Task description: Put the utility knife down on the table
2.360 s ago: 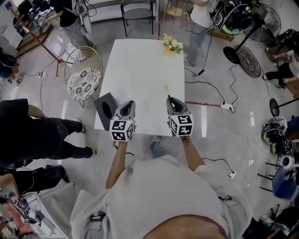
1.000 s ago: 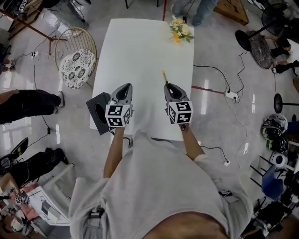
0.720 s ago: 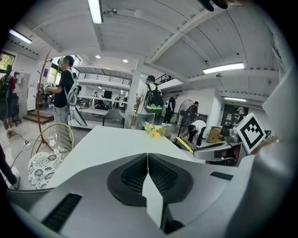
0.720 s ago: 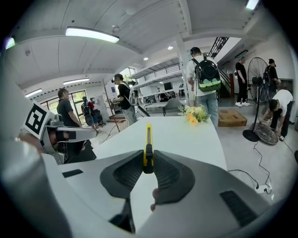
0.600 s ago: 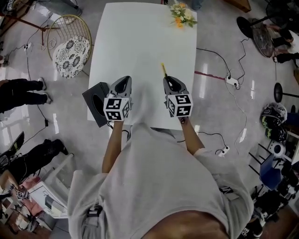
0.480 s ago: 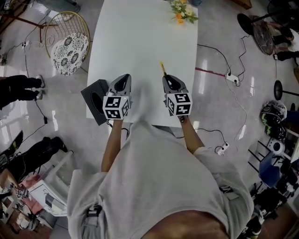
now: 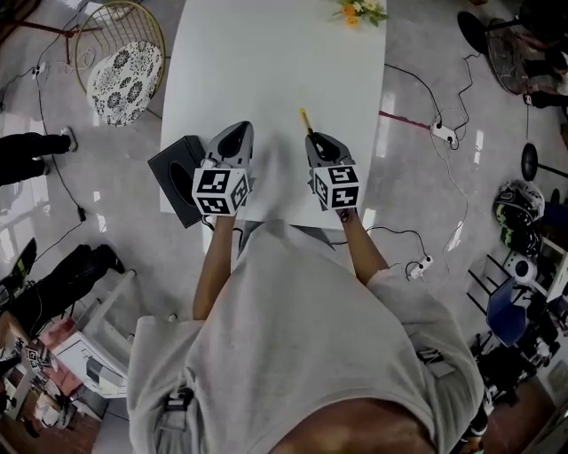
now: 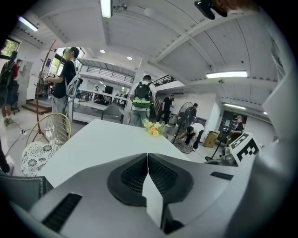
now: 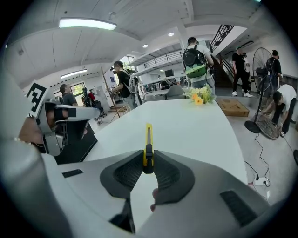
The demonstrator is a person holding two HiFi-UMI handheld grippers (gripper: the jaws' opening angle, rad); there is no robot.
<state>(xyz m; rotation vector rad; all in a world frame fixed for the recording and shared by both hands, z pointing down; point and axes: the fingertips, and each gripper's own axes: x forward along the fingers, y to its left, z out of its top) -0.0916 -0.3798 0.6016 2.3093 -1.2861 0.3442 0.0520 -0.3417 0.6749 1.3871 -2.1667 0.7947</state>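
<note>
A yellow utility knife with a black slider sticks forward out of my right gripper, whose pads are shut on its rear end. In the head view the knife points away from me over the white table, just ahead of the right gripper. Whether its tip touches the tabletop I cannot tell. My left gripper hovers over the near left part of the table, jaws pressed together with nothing between them.
A black box hangs at the table's near left edge beside my left gripper. A small bunch of flowers lies at the far right of the table. A round patterned chair stands left of it, cables and fans to the right.
Both grippers and the knife have slid a little further over the table as the view shifts toward me. The right gripper has sunk lower with the knife still held.
</note>
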